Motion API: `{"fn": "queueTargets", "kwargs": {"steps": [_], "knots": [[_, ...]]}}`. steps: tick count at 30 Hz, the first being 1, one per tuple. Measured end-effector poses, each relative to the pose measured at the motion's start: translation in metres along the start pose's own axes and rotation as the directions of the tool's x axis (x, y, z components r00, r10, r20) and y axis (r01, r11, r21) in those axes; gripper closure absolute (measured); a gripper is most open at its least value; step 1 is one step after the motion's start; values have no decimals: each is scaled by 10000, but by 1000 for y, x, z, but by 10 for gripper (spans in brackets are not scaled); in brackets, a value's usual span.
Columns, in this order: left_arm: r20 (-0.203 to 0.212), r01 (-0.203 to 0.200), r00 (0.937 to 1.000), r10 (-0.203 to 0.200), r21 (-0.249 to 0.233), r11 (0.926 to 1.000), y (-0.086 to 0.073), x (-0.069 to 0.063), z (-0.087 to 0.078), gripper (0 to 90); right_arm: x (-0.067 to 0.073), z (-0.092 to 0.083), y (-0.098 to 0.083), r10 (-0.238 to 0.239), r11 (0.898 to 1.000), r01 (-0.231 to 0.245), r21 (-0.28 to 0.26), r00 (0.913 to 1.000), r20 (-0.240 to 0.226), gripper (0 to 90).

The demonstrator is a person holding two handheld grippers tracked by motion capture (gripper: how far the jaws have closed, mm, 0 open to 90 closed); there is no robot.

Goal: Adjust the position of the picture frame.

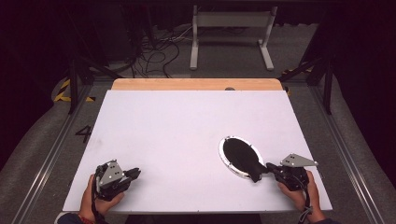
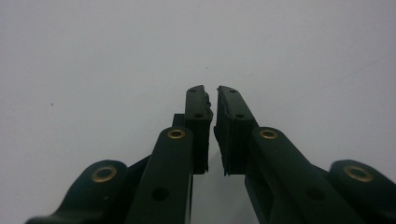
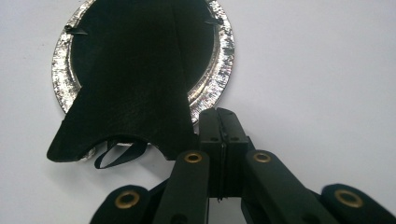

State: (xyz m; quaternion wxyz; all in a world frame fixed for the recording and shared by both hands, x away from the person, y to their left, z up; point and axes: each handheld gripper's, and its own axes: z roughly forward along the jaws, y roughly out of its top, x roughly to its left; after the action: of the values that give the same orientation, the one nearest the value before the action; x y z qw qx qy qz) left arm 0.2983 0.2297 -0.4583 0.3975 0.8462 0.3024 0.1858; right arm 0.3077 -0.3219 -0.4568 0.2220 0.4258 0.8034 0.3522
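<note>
On smooth white table (image 1: 187,130), round foil plate (image 3: 63,70), black cloth (image 3: 135,84), both tools closed, empty.

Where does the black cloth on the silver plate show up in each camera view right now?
High view: black cloth lies lower right of the table, on the silver plate, its tail at the right gripper.
Right gripper view: cloth upper left, spilling over the plate's rim.
Left gripper view: white tabletop beyond the left gripper.
Shared landmark: the white tabletop.
</note>
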Motion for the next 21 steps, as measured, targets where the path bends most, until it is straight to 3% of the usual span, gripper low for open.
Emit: {"fn": "queueTargets", "kwargs": {"steps": [9,14,21], "knots": [[442,-226,9988,220,115,9997,10,-2,14,873,12,10,7,-197,9998,197,-30,9997,-122,900],[867,-437,9955,394,485,9979,17,-7,25,899,17,15,11,-155,9999,154,-60,9995,-267,900],[1142,-703,9913,648,453,9965,32,-14,39,899,25,19,16,-282,9996,282,23,9992,-270,900]]}}
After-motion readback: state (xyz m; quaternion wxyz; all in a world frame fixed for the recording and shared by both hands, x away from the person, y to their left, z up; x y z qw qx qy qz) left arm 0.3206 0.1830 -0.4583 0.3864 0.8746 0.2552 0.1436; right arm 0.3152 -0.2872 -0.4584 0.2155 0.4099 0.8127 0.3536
